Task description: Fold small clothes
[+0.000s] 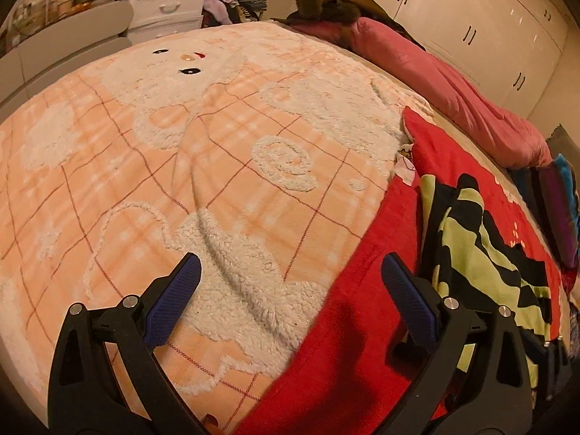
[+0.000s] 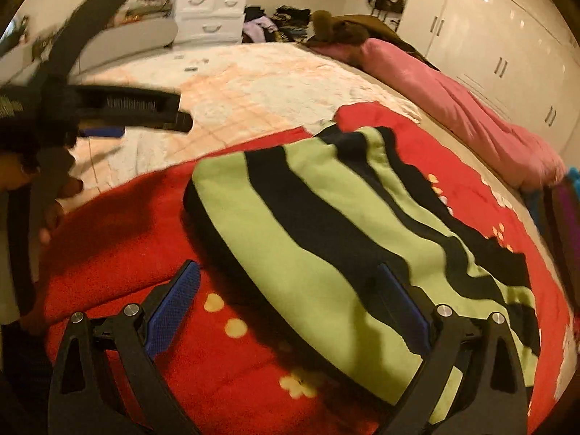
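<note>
A small green-and-black striped garment [image 2: 326, 239] lies folded on a red blanket [image 2: 127, 239] on the bed. It also shows at the right of the left wrist view [image 1: 478, 250]. My right gripper [image 2: 290, 272] is open and empty, hovering just above the garment's near edge. My left gripper [image 1: 290, 264] is open and empty, above the seam between the peach blanket [image 1: 181, 152] and the red blanket [image 1: 344, 326], left of the garment. The left gripper also appears blurred at the left of the right wrist view [image 2: 105, 132].
A pink duvet [image 1: 453, 87] runs along the bed's far right edge. White wardrobe doors [image 2: 507, 54] stand behind it. A white drawer unit [image 2: 210, 11] and piled clothes [image 2: 275, 21] sit beyond the bed. Dark folded clothes [image 1: 558, 199] lie at the right edge.
</note>
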Action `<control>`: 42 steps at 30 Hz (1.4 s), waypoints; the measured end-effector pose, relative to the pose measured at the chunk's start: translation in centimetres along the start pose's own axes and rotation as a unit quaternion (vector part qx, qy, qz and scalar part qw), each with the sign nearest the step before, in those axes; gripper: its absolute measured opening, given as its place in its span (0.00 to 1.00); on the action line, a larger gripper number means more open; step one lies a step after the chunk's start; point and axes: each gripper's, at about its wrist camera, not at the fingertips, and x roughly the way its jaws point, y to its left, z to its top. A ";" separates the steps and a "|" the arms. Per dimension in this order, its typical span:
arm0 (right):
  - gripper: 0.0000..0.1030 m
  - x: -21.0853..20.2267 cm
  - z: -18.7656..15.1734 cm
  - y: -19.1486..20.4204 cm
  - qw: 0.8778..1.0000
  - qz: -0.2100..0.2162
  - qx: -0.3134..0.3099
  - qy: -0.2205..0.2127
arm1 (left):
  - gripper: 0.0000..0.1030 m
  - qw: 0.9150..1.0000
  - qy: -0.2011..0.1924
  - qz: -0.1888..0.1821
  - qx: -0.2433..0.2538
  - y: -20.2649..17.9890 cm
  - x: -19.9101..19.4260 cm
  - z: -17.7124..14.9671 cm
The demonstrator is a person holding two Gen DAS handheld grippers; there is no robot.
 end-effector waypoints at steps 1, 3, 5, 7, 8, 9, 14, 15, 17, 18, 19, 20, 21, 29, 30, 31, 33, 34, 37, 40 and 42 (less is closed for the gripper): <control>0.94 0.6 0.0 0.3 1.000 -0.005 -0.008 0.006 | 0.91 1.000 0.000 -0.002 -0.001 0.0 0.0 0.0; 0.93 1.5 -0.1 0.8 0.999 -0.017 -0.024 0.014 | 0.91 1.000 -0.002 -0.005 -0.001 0.0 0.0 0.0; 0.60 1.9 -0.3 0.6 1.000 -0.008 -0.020 0.004 | 0.91 1.000 0.000 -0.009 0.001 -0.1 0.1 0.0; 0.28 1.7 -0.3 -0.6 1.000 0.018 0.012 -0.010 | 0.91 1.000 0.004 -0.019 0.004 -0.3 0.3 -0.1; 0.15 1.6 -0.3 -1.3 0.999 0.030 0.033 -0.016 | 0.91 1.000 0.006 -0.027 0.004 -0.5 0.3 -0.1; 0.12 1.4 -0.3 -2.0 0.998 0.040 0.050 -0.021 | 0.91 0.999 0.006 -0.033 0.003 -0.6 0.3 -0.1; 0.06 -0.1 -0.8 -3.7 0.992 0.075 0.091 -0.047 | 0.91 0.989 0.028 -0.135 -0.050 -1.1 0.9 1.7; 0.06 -0.4 -0.9 -3.8 0.991 0.080 0.097 -0.049 | 0.91 0.985 0.037 -0.158 -0.059 -1.5 1.2 2.2; 0.05 -0.7 -1.0 -4.4 0.987 0.094 0.116 -0.052 | 0.91 0.979 0.057 -0.192 -0.041 -3.6 1.9 3.3; 0.05 -0.9 -1.1 -4.7 0.986 0.099 0.121 -0.055 | 0.91 0.978 0.066 -0.195 -0.023 -4.8 2.2 3.6; 0.05 -1.1 -1.1 -4.7 0.986 0.101 0.121 -0.057 | 0.91 0.975 0.085 -0.206 -0.007 -6.1 2.9 4.1; 0.05 -1.2 -1.1 -4.7 0.986 0.102 0.121 -0.059 | 0.90 0.971 0.101 -0.216 -0.007 -6.8 3.4 4.4; 0.05 -1.3 -1.0 -4.7 0.985 0.104 0.121 -0.060 | 0.84 0.962 0.128 -0.242 -0.019 -7.8 4.6 4.9; 0.05 -1.8 -1.2 -4.8 0.983 0.116 0.130 -0.057 | 0.54 0.939 0.230 -0.255 0.004 -12.3 9.5 5.0; 0.05 -1.6 -1.1 -5.0 0.983 0.117 0.131 -0.057 | 0.46 0.939 0.231 -0.256 0.002 -12.4 9.7 4.9; 0.05 -1.7 -1.2 -5.0 0.983 0.118 0.132 -0.058 | 0.39 0.938 0.232 -0.256 0.000 -12.5 9.8 4.7; 0.05 -2.0 -1.1 -5.2 0.982 0.119 0.133 -0.062 | 0.13 0.938 0.231 -0.259 -0.006 -12.7 9.6 4.2; 0.05 -2.1 -1.1 -5.2 0.982 0.118 0.134 -0.063 | 0.12 0.938 0.228 -0.262 -0.011 -12.8 9.4 4.1; 0.05 -3.0 -1.2 -5.9 0.980 0.118 0.139 -0.074 | 0.08 0.940 0.211 -0.267 -0.013 -13.4 7.8 4.0; 0.05 -4.7 -1.6 -7.2 0.978 0.116 0.149 -0.089 | 0.08 0.942 0.191 -0.277 -0.002 -14.5 5.8 4.4; 0.05 -5.8 -2.0 -8.2 0.976 0.114 0.161 -0.097 | 0.08 0.940 0.181 -0.289 0.005 -15.9 4.3 4.5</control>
